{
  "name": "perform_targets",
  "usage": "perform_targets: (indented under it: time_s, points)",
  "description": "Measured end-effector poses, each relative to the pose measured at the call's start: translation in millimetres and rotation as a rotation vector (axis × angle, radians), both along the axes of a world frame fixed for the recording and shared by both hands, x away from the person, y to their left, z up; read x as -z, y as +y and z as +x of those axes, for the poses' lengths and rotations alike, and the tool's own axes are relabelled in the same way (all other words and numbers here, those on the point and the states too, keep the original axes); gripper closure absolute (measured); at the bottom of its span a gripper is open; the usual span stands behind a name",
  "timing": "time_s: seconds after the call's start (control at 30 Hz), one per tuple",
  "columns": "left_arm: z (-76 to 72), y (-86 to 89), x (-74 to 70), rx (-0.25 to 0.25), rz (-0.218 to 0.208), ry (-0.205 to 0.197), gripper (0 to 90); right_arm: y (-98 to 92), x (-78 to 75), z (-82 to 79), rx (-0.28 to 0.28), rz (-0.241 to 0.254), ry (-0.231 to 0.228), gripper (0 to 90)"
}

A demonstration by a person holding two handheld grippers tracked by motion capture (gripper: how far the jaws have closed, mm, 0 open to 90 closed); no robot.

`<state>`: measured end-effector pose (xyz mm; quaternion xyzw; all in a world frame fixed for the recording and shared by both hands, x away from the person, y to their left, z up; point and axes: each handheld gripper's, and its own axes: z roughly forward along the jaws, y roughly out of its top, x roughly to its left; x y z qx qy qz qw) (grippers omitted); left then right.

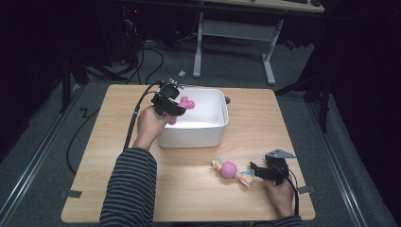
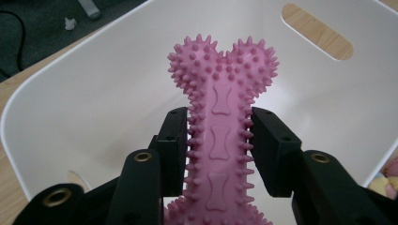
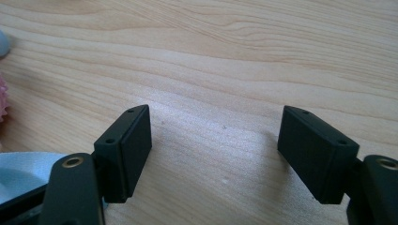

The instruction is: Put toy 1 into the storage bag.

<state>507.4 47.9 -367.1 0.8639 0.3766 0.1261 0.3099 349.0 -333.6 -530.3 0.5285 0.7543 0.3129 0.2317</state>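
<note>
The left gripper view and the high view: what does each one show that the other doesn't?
Only the left gripper view makes out the little bone shapes embossed along the pink bone's shaft, and the pads pressing its sides. Only the high view takes in the whole table, the right gripper with its jaws apart, the person's striped sleeve, and the floor cables. Both share the bone, the white bin, the left gripper and the ball toy.

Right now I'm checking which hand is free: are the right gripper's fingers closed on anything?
No: in the right gripper view the fingers stand wide apart, with bare wooden table between them.
</note>
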Motion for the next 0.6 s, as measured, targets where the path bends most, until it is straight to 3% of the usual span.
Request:
perform_targets:
  time_s: [0.17,0.27,0.6]
  points:
    - [1.7,1.9,8.2,-0.008,0.003,0.02,58.2,0.0,0.0,0.0,0.0,0.0,0.0,26.5]
    - [3.8,2.8,14.5,-0.018,0.027,0.04,58.0,0.5,0.0,-0.2,-0.001,0.001,0.0,26.5]
    - [2.5,0.5,22.9,-0.003,0.033,0.064,58.0,0.5,0.0,-0.2,-0.003,0.0,0.0,26.5]
